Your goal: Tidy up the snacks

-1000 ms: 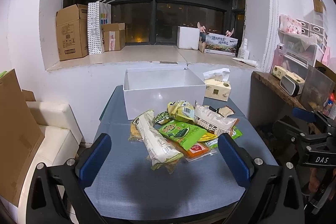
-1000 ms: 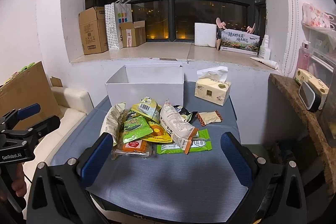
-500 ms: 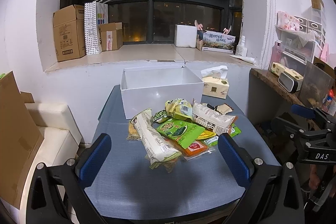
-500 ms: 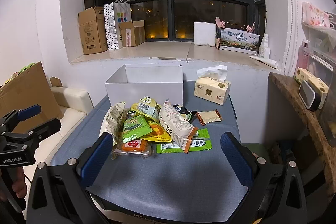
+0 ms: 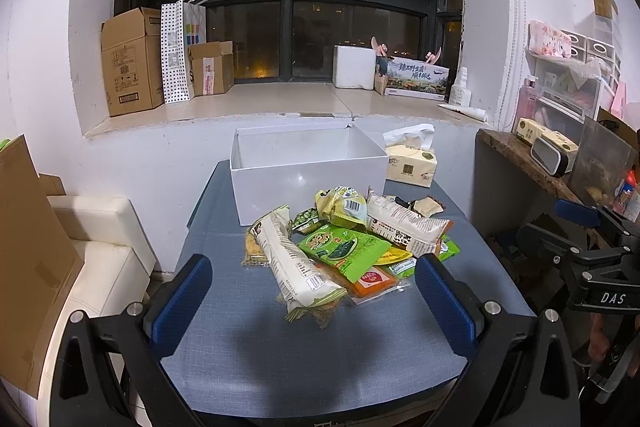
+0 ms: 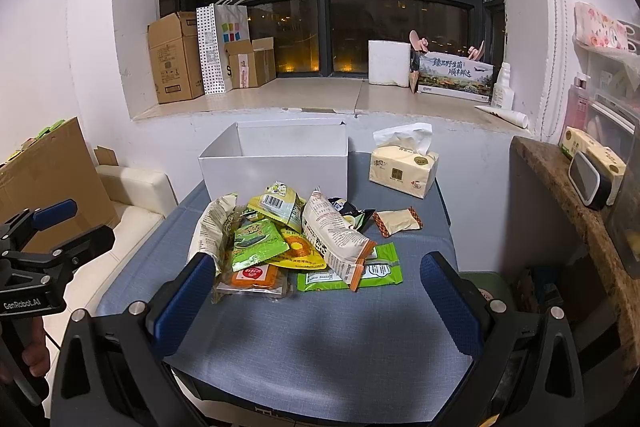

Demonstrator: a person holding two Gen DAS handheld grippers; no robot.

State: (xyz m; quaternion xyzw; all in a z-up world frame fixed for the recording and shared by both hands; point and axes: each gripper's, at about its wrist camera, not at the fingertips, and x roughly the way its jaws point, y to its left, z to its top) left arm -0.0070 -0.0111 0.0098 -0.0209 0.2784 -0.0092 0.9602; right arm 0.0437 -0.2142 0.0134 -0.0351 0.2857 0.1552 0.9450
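Note:
A pile of snack packets [image 5: 344, 243] [image 6: 296, 239] lies mid-table: a long cream packet [image 5: 292, 259], green seaweed packs [image 6: 256, 243], an orange pack [image 6: 252, 277], a white packet with orange end [image 6: 336, 239]. One small brown-edged packet [image 6: 398, 221] lies apart to the right. Behind the pile stands an open white box [image 5: 308, 183] [image 6: 276, 163], with nothing visible inside. My left gripper [image 5: 316, 301] hangs open over the near table edge, short of the pile. My right gripper [image 6: 316, 301] is open too, its left finger [image 6: 184, 291] just in front of the pile.
A tissue pack [image 6: 404, 169] sits right of the box on the blue-grey table [image 6: 320, 339]. White cushioned seat [image 5: 104, 259] and cardboard [image 5: 28, 259] at left; a brown shelf [image 6: 572, 203] at right. Cartons and a bag line the window ledge [image 5: 280, 103].
Both grippers have drifted slightly toward the pile and stayed open. The snacks and the box have not moved.

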